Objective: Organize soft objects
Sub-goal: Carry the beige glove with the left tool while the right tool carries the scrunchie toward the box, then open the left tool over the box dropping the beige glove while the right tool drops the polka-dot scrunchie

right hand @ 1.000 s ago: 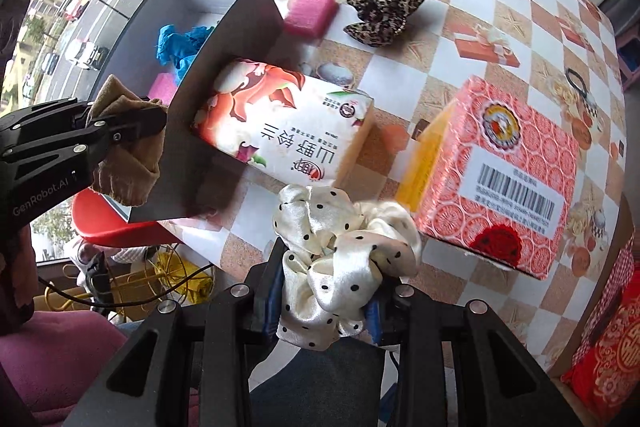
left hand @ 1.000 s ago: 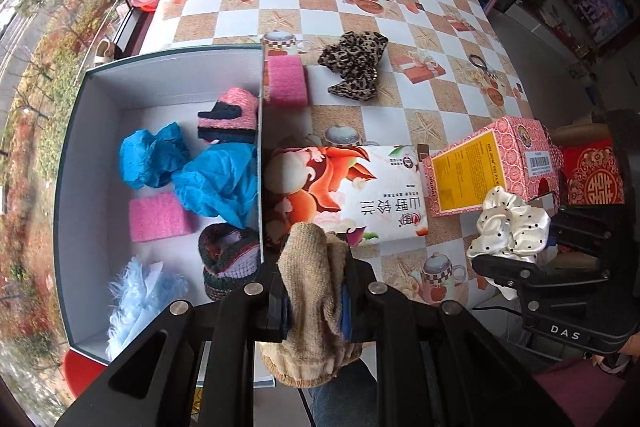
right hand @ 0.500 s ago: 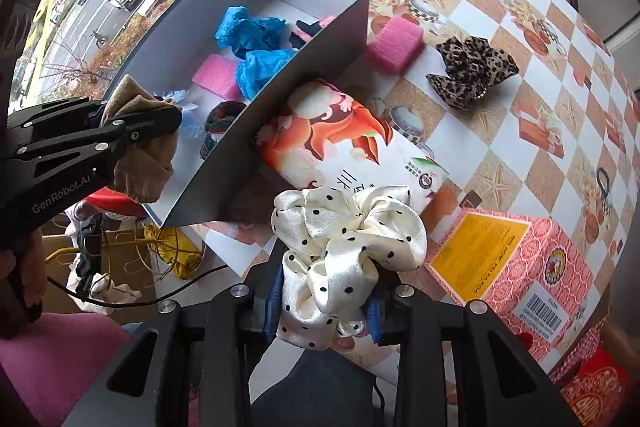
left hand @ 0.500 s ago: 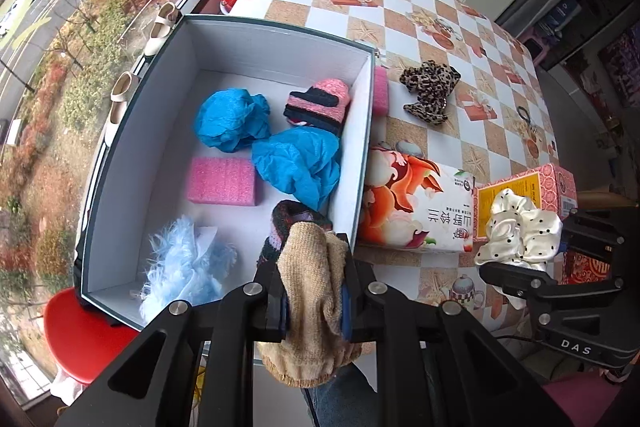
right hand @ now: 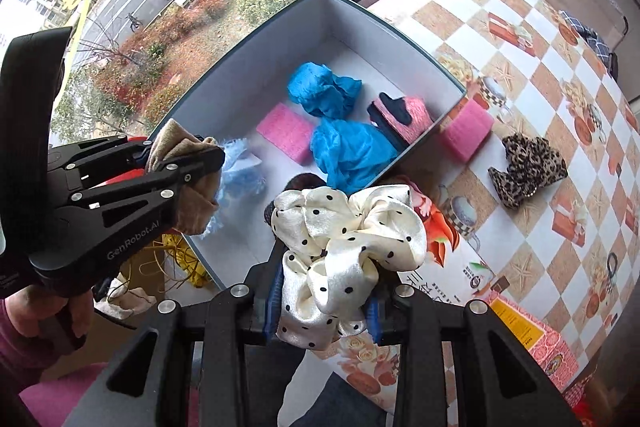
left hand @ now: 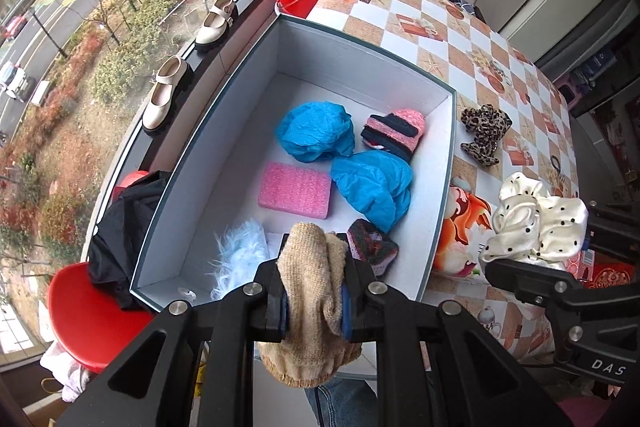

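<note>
Both grippers over box [left hand: 240,131], left gripper [left hand: 314,301] grasping tan sock [left hand: 312,279], right gripper [right hand: 324,307] grasping dotted scrunchie [right hand: 348,239]

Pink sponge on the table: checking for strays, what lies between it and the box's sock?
Only the box wall separates pink sponge from pink-black sock, right wrist view.

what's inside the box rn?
Inside the box: two blue wads, a pink sponge, a pink-black knit, pale blue fluff and a dark knit. The tan sock covers part of the near floor.

Left gripper [left hand: 314,297] clamps tan knit sock [left hand: 312,279] above open box [left hand: 436,187] near end
</note>
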Demonstrator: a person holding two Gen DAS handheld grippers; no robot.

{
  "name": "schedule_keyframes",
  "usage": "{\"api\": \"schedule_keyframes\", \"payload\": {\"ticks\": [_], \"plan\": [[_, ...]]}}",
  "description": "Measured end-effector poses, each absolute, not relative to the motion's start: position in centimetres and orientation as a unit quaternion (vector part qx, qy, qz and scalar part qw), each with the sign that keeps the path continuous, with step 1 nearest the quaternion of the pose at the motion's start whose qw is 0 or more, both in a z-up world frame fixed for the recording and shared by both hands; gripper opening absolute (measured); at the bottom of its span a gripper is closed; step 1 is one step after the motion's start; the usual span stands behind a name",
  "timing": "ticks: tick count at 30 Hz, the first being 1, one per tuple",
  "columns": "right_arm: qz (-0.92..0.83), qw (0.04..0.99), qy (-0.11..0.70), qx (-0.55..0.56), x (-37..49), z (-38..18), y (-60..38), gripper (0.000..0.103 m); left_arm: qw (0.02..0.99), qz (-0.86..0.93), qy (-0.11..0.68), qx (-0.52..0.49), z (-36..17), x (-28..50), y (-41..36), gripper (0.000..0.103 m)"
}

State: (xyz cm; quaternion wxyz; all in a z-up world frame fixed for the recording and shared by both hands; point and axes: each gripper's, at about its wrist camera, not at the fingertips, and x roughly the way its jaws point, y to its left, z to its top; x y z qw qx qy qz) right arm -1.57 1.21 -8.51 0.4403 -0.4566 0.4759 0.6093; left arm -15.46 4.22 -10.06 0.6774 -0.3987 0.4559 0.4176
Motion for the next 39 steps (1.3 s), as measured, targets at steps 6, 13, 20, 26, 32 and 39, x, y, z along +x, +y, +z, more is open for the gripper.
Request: {"api": "schedule_keyframes", "payload": {"ticks": [6,13,20,26,32,39], "plan": [[0.621,0.431,0.466,-0.461,-3.1,-8.1,2.7,0.034,0.671,0.426,0.450,-0.406,-10.2,-16.4,4.5,0.019],[0.625,0.425,0.461,-0.465,-4.4,-8.0,4.5,0.034,0.667,0.429,0.446,-0.414,-10.5,-16.8,4.8,0.019],[0.624,0.421,0.468,-0.463,-5.0,-8.4,5.5,0.034,0.661,0.431,0.448,-0.419,-10.9,-17.2,5.1,0.019],[0.622,0.417,0.480,-0.457,-5.0,-8.7,6.0,0.034,0.660,0.431,0.449,-0.421,-11.1,-17.2,5.3,0.021],[0.618,0.420,0.483,-0.456,-5.0,-9.0,6.3,0.034,0.663,0.430,0.454,-0.413,-11.2,-16.9,5.1,0.040],[0.613,0.423,0.500,-0.442,-4.7,-9.1,6.9,0.040,0.659,0.445,0.462,-0.393,-11.0,-16.5,4.9,0.079]]}}
